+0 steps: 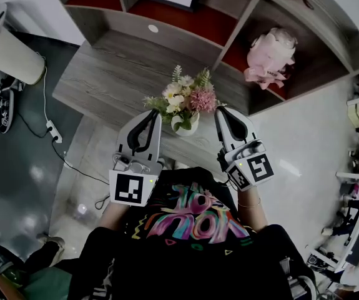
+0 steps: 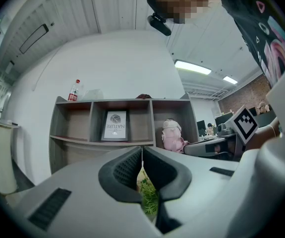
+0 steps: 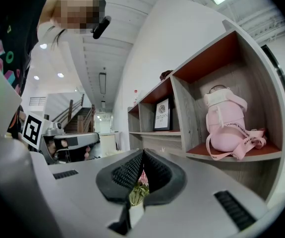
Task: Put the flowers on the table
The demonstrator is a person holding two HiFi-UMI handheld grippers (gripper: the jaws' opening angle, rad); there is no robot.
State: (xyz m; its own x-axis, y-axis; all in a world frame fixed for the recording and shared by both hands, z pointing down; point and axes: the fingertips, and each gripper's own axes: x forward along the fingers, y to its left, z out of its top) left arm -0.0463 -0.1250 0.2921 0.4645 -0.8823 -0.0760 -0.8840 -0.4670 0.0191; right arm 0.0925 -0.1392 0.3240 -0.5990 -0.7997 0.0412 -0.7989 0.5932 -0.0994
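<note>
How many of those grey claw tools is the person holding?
2: the left gripper is left of the flowers, the right gripper right of them. No others show.

Pink and cream flowers (image 1: 185,97), white pot (image 1: 189,129), grey wood-grain table (image 1: 113,74), grey shelf (image 1: 191,19) with red floors

Evenly bright, lit by ceiling strip lights (image 2: 193,67). Heavy fisheye bending, black corners. Glare on glossy floor (image 1: 290,167) at right.
</note>
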